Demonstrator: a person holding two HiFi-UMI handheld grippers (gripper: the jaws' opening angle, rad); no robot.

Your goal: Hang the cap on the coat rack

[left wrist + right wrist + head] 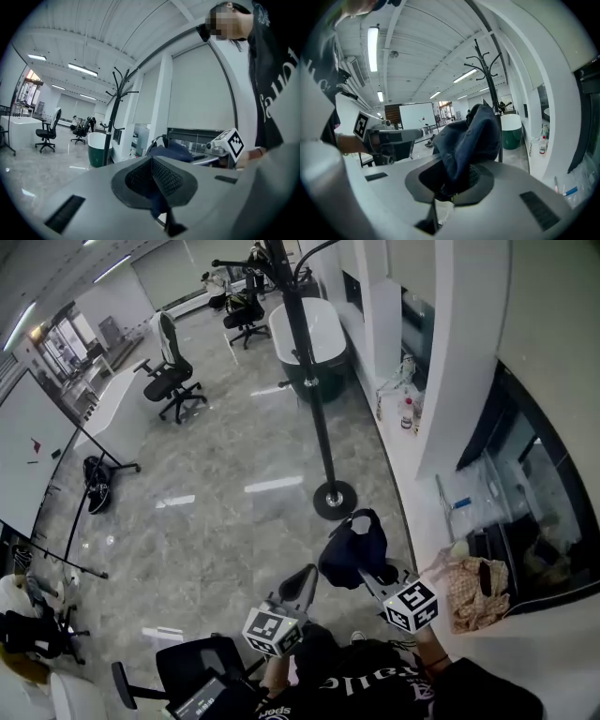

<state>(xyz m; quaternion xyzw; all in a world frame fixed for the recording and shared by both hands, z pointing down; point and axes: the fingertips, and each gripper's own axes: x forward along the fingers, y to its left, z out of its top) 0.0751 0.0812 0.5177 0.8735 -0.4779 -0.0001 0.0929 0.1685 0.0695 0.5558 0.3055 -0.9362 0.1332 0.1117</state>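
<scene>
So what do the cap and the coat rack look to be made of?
The cap looks like soft, matte dark blue cloth: it sags in creased folds. The coat rack looks like black-coated metal, slightly glossy: thin rigid pole, slim curved hooks, round disc base. Painted wood cannot be ruled out.

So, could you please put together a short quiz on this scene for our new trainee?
1. True or false: the cap already hangs on the coat rack.
2. Which claw grips the cap? A: left claw. B: right claw. C: both.
3. Fill in: the coat rack's round base stands on the ____.

Key: 1 false, since the cap is held short of the rack; 2 B; 3 floor.
</scene>
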